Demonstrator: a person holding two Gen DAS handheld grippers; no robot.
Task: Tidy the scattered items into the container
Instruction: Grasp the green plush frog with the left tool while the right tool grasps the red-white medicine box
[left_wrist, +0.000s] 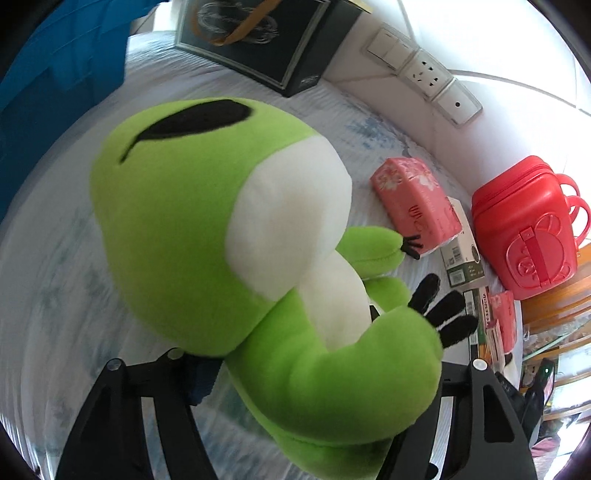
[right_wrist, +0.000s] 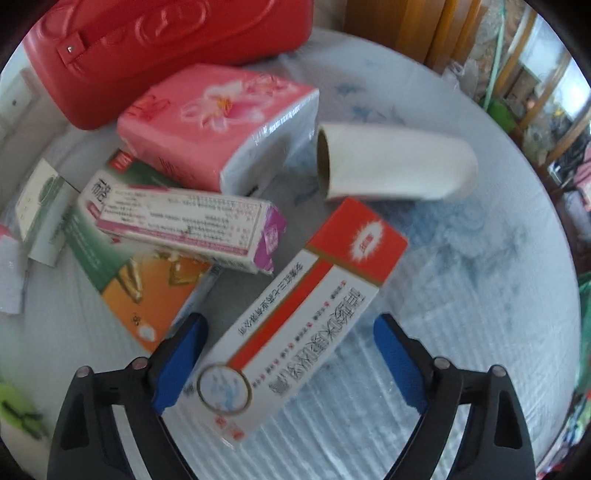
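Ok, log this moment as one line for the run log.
left fingers: shut on green frog plush | right fingers: open, red-and-white box between, not gripped | red case: closed

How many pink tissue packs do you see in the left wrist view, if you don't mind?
2: one pink tissue pack lies beside the plush frog's arm; the second pack sits partly hidden near the right edge. More may be hidden.

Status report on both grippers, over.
Left gripper gripping frog plush. Right gripper open, astride red-white box. Orange box close beside.
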